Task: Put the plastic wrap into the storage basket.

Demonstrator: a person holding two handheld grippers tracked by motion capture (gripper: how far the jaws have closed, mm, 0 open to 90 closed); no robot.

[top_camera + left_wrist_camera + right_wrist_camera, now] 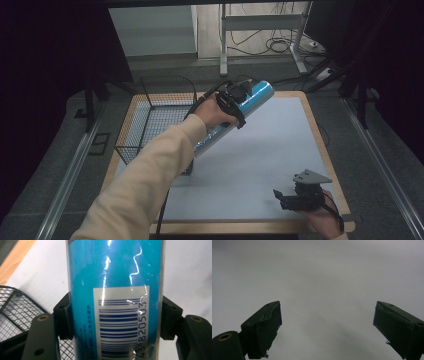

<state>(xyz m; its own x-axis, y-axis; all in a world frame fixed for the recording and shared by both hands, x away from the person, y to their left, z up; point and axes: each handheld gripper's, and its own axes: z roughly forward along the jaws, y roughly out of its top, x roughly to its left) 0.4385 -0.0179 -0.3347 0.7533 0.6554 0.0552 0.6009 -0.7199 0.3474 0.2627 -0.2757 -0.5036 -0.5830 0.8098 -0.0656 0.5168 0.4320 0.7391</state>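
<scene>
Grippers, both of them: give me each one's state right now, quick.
Left gripper: closed on the blue tube, held above the table.
Right gripper: open, nothing between its fingers.

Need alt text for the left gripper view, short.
A blue tube with a white barcode label stands clamped between the left gripper's two black jaws. Behind it lies a pale table mat, with a black wire basket at lower left.

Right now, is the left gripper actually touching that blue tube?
Touching. The left gripper view shows the left gripper with a black jaw pressed against each side of the blue tube, no gap at either. The high view shows the tube lifted off the table.
</scene>
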